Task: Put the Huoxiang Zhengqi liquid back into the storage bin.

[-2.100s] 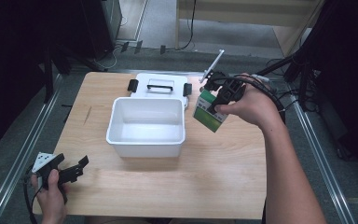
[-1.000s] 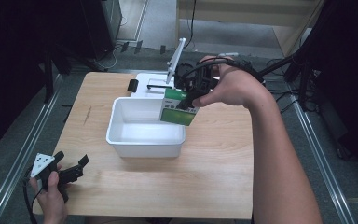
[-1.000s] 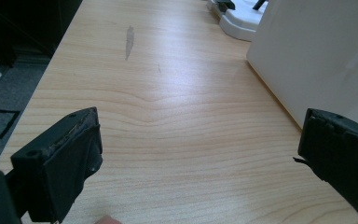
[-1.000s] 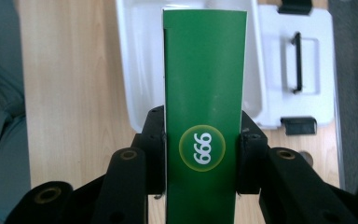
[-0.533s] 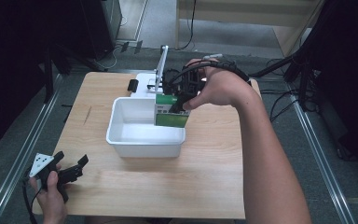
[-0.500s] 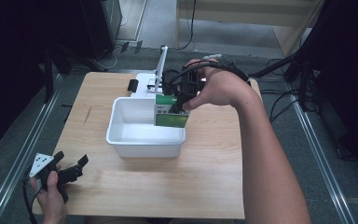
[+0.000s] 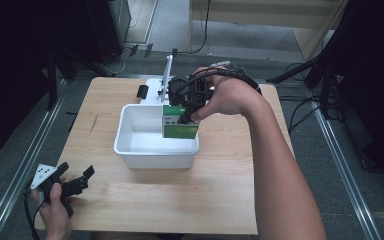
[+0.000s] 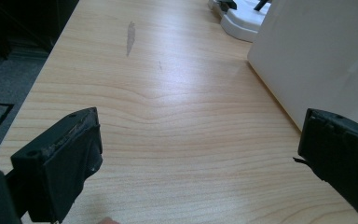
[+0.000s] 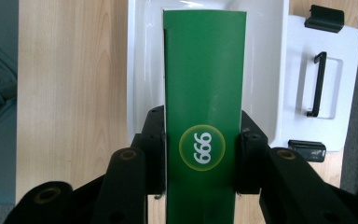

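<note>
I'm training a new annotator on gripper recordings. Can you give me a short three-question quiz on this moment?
1. True or false: the right gripper is shut on the green box.
2. The green box hangs over: A the white bin, B the white lid, C bare table.
3. What is between the pads of the left gripper?

Key: 1 true. 2 A. 3 nothing; its jaws stand open above the table.

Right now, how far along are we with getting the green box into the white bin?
Done: the right gripper is shut on the green cardboard box, and the white plastic lid lies off, beside the white plastic bin. In hand: the box hangs over the bin's right end, partly below the rim. Left: lower it, release. The left gripper waits open.
</note>
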Demonstrator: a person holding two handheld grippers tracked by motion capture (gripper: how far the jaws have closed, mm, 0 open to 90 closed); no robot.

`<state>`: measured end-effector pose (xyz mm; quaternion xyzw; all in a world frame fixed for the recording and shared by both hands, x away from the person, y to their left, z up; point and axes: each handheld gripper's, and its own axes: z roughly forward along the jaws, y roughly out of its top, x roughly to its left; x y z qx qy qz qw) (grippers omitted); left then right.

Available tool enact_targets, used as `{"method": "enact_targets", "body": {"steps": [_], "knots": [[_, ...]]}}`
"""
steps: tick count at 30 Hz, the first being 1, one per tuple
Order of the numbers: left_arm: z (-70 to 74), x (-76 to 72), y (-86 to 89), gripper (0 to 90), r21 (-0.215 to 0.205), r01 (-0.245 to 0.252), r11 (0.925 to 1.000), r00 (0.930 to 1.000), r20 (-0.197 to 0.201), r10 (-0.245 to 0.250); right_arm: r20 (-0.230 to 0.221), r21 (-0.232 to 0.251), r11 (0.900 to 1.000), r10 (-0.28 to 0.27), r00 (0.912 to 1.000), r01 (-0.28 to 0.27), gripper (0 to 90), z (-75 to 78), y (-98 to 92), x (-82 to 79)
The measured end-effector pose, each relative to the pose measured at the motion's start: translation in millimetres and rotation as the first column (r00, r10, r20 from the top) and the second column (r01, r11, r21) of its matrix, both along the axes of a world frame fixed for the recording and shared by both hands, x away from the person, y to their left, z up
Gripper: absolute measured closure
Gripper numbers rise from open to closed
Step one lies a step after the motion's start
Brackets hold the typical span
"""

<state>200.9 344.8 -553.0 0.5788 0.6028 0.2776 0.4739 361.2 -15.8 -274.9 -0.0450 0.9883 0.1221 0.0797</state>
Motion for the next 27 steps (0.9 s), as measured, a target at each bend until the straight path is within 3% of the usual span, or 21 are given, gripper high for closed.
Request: {"method": "enact_targets", "body": {"steps": [24,27], "knots": [[0.0,0.1,1.0,0.6,-0.001,0.005,1.0000,1.0000,-0.006,-0.005,0.005,-0.024,1.000,-0.005,1.0000,0.005,64.4,-32.6,4.4,12.8],[0.0,0.2,1.0,0.6,-0.001,0.006,1.0000,1.0000,-0.007,-0.006,0.015,-0.027,0.999,-0.026,0.9996,0.026,64.5,-37.2,6.2,13.4]]}}
